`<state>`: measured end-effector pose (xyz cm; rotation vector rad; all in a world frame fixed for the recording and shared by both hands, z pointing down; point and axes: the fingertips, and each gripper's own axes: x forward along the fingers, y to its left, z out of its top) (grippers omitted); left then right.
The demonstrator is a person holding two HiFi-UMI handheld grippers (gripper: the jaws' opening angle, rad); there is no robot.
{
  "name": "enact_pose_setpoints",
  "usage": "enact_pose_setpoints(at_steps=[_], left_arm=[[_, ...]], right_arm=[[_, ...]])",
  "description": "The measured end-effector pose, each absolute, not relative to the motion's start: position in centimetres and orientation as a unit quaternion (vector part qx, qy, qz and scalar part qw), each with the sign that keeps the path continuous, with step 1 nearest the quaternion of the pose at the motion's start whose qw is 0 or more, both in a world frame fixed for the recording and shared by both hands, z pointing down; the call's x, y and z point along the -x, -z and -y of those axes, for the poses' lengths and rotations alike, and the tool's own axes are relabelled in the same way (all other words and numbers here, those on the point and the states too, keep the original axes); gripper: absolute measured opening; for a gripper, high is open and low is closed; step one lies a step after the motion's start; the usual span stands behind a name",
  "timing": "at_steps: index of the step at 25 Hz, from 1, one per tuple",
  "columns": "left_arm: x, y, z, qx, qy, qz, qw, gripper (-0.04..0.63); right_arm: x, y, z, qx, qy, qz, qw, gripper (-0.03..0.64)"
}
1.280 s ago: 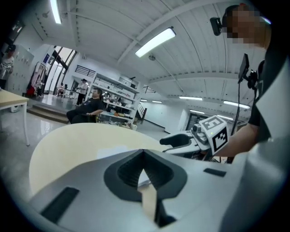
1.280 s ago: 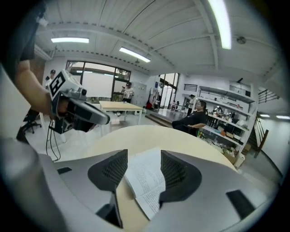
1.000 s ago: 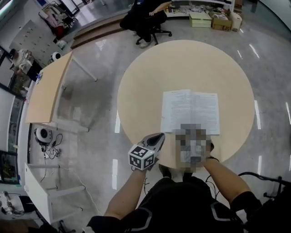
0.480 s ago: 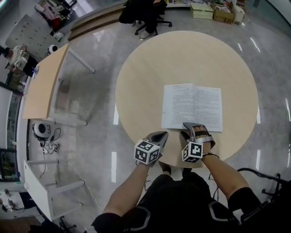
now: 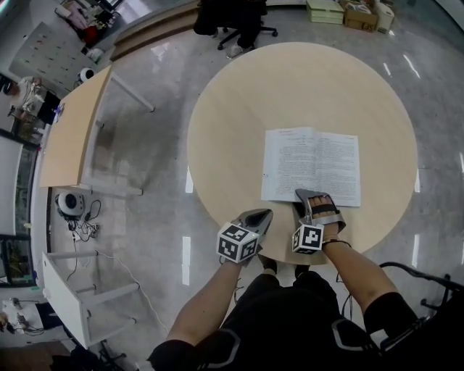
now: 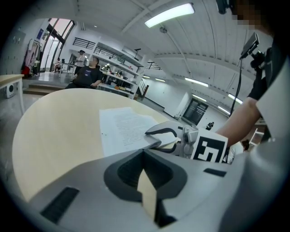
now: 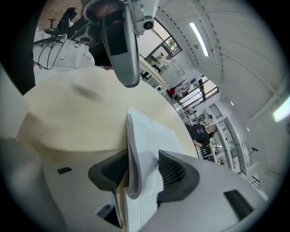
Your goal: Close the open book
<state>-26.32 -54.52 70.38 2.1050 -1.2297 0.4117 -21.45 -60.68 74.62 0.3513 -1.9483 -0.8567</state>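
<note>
The open book lies flat with both white printed pages up, on the near half of the round beige table. My right gripper is at the book's near edge, open, turned on its side. In the right gripper view the right gripper has the book between its jaws, a curved stack of pages against one jaw and a gap to the other pad. My left gripper is shut at the table's near rim, left of the book. The left gripper points toward the book.
A rectangular wooden table stands to the left, with cables and a round device on the floor beneath. A person on an office chair sits beyond the round table. Boxes lie at the back right. A white frame stands near left.
The right gripper has moved forward to the book's near edge and now has pages between its jaws. The left gripper has shifted slightly right along the table rim.
</note>
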Motion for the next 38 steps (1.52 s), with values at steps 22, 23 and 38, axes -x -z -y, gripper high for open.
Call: enact_pose_setpoints(at_steps=[22, 23, 38], left_arm=[[27.3, -69.0, 54.3, -0.812, -0.147, 0.465, 0.322, -0.011], [27.1, -68.9, 54.4, -0.812, -0.149, 0.463, 0.323, -0.011], [21.5, -66.4, 57.0, -0.845, -0.166, 0.401, 0.312, -0.011]], right_arm=[[19.2, -70.8, 61.7, -0.329, 0.071, 0.889, 0.309, 0.02], [18.5, -70.3, 61.9, -0.341, 0.044, 0.893, 0.291, 0.018], [8.9, -70.7, 63.6, -0.472, -0.318, 0.816, 0.101, 0.017]])
